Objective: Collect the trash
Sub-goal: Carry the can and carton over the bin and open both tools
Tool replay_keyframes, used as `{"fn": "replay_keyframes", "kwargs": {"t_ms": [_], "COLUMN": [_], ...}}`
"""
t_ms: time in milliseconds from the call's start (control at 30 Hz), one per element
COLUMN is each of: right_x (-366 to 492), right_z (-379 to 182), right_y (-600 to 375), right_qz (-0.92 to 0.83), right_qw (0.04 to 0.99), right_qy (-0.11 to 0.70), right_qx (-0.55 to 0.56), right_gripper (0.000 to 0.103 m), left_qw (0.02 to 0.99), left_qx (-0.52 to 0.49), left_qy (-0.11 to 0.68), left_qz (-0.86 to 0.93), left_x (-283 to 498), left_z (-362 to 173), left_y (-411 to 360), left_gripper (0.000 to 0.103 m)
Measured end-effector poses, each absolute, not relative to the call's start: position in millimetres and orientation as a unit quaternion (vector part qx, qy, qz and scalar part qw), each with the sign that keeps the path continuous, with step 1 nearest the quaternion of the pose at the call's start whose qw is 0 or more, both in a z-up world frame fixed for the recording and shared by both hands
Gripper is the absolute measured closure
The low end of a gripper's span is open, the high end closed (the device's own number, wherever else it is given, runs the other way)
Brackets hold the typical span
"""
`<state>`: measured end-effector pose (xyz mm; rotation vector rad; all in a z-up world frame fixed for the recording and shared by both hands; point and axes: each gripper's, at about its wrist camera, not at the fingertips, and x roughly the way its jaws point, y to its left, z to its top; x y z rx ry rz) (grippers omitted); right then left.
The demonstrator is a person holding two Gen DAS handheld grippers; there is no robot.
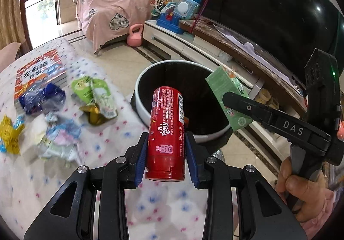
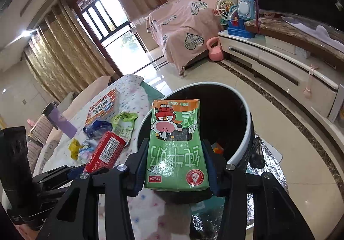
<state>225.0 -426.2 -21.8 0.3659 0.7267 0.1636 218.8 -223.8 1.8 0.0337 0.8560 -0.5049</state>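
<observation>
two handheld grippers hover over the edge of a bench covered in a white cloth with pink and blue dots [image 1: 120,141], beside a round trash bin [image 1: 150,111] with a white rim and dark inside that stands on the tiled floor.

the left gripper [image 1: 166,149] has its blue-padded fingers [image 1: 142,154] closed on a red cylindrical can [image 1: 167,130] printed "my little pony". the can points forward, its far end over the near rim of the bin.

the right gripper [image 2: 176,166] has its fingers closed on a green milk carton [image 2: 176,145] with a cartoon cow, held upside down above the bin's opening [image 2: 243,143]. in the left wrist view the carton [image 1: 225,93] hangs over the bin's right rim, and a hand [image 1: 301,186] grips the gripper's handle.

inside the bin, a small orange scrap [image 2: 218,149] lies at the bottom.

on the bench, away from the bin edge, lies loose trash: a green torn wrapper [image 1: 94,96], a blue crumpled wrapper [image 1: 40,100], a yellow wrapper [image 1: 9,134] and pale crumpled papers [image 1: 62,136]. the blue wrapper partly rests on a book with a red and white cover [image 1: 38,72] near the far edge.
</observation>
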Motion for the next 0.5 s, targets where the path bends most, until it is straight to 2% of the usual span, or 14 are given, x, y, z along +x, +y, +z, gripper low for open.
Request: {"fn": "replay_keyframes", "kwargs": {"t_ms": [500], "right_x": [256], "right_z": [-34], "right_y": [-441], "right_qz": [0.068], "right_qw": [0.908], "right_qy": [0.374], "right_qx": [0.177], "right_gripper": [0.056], "left_qw": [0.873], "left_qx": [0.028], "left_qy": [0.421], "left_qz": [-0.246], "left_x": [256], "left_z": [-6], "left_y": [-253], "left_gripper": [0.071]}}
